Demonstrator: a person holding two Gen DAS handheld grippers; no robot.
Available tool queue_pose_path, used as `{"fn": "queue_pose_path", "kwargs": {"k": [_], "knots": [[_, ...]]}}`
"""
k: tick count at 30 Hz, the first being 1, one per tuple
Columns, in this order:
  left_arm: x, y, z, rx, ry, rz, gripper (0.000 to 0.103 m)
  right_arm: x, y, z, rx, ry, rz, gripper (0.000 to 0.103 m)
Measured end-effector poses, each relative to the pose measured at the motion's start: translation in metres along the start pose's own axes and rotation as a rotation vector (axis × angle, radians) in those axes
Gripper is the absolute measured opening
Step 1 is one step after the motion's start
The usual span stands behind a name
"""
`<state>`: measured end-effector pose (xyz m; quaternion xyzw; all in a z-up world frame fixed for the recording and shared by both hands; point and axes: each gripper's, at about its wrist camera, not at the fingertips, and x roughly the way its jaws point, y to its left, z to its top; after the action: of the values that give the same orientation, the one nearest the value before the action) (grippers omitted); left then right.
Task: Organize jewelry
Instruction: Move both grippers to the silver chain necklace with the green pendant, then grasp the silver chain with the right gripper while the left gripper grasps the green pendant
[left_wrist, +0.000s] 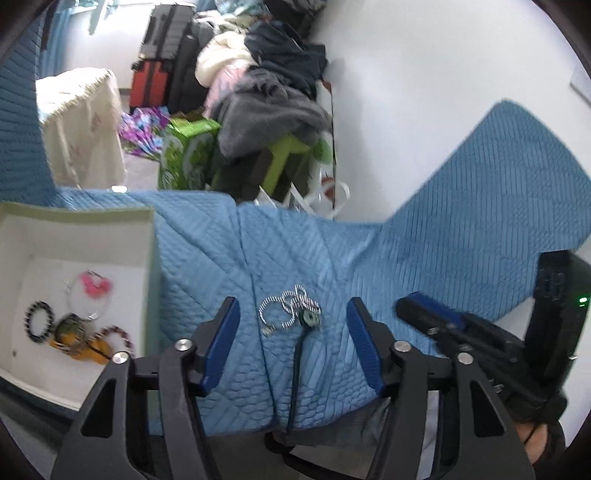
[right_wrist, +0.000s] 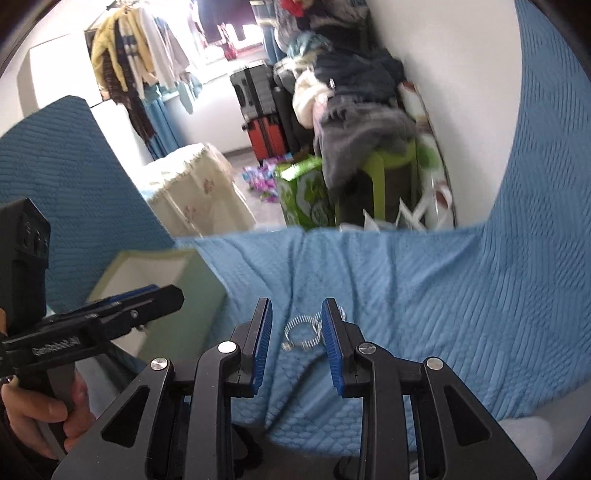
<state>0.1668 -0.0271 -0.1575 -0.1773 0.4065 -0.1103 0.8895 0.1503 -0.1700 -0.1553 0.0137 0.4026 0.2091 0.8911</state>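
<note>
A tangle of silver coil bracelets (left_wrist: 286, 310) with a round green pendant (left_wrist: 309, 318) on a dark cord lies on the blue quilt (left_wrist: 443, 251). My left gripper (left_wrist: 292, 302) is open just above it, one blue pad on each side and neither touching. In the right wrist view the same silver bracelets (right_wrist: 301, 332) lie between the narrowly parted fingers of my right gripper (right_wrist: 297, 302), whose right finger hides part of them. A gap shows at both pads. At the left stands a pale green box (left_wrist: 149, 258) holding several bracelets, among them a black bead bracelet (left_wrist: 38, 319).
The right gripper (left_wrist: 428, 314) reaches in from the right in the left wrist view. A hand holds the left gripper (right_wrist: 147, 299) in front of the box (right_wrist: 177, 291) in the right wrist view. Beyond the quilt's far edge are a green stool (left_wrist: 284, 155), piled clothes and suitcases.
</note>
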Motion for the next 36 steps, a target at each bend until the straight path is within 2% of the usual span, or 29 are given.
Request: {"fn": "queue_pose_path", "kwargs": {"k": [4,7,12,15,18,23,27,31,34,35,36], "knots": [[0.026,-0.003,-0.009,0.021,0.062,-0.005,0.052,0.038,-0.017,-0.027,0.030,0.093,-0.002,0.026],[0.042,0.000,-0.012,0.026,0.095,0.004,0.050,0.055,-0.029,-0.034,0.052,0.126,0.013,0.026],[0.069,0.005,-0.018,0.014,0.154,0.011,0.045,0.077,-0.043,-0.026,0.048,0.134,0.004,0.026],[0.076,0.006,-0.022,0.009,0.163,0.003,0.044,0.095,-0.051,-0.020,0.027,0.156,0.007,0.026],[0.082,0.005,-0.029,0.015,0.183,0.001,0.044,0.113,-0.058,-0.014,0.045,0.187,0.070,0.026],[0.095,0.004,-0.038,0.004,0.239,-0.013,0.034,0.131,-0.054,-0.004,-0.011,0.212,0.072,0.026],[0.097,0.003,-0.043,0.005,0.248,-0.020,0.033,0.144,-0.047,0.000,-0.067,0.243,0.092,0.026],[0.101,0.000,-0.047,0.017,0.259,-0.026,0.030,0.156,-0.036,-0.003,-0.178,0.259,0.039,0.026],[0.103,0.001,-0.048,0.029,0.269,-0.032,0.029,0.160,-0.037,-0.006,-0.196,0.270,0.029,0.025],[0.103,0.001,-0.049,0.036,0.271,-0.029,0.029,0.161,-0.036,-0.008,-0.209,0.269,0.019,0.024],[0.103,0.002,-0.050,0.041,0.273,-0.031,0.029,0.162,-0.034,-0.010,-0.234,0.265,-0.011,0.018]]}}
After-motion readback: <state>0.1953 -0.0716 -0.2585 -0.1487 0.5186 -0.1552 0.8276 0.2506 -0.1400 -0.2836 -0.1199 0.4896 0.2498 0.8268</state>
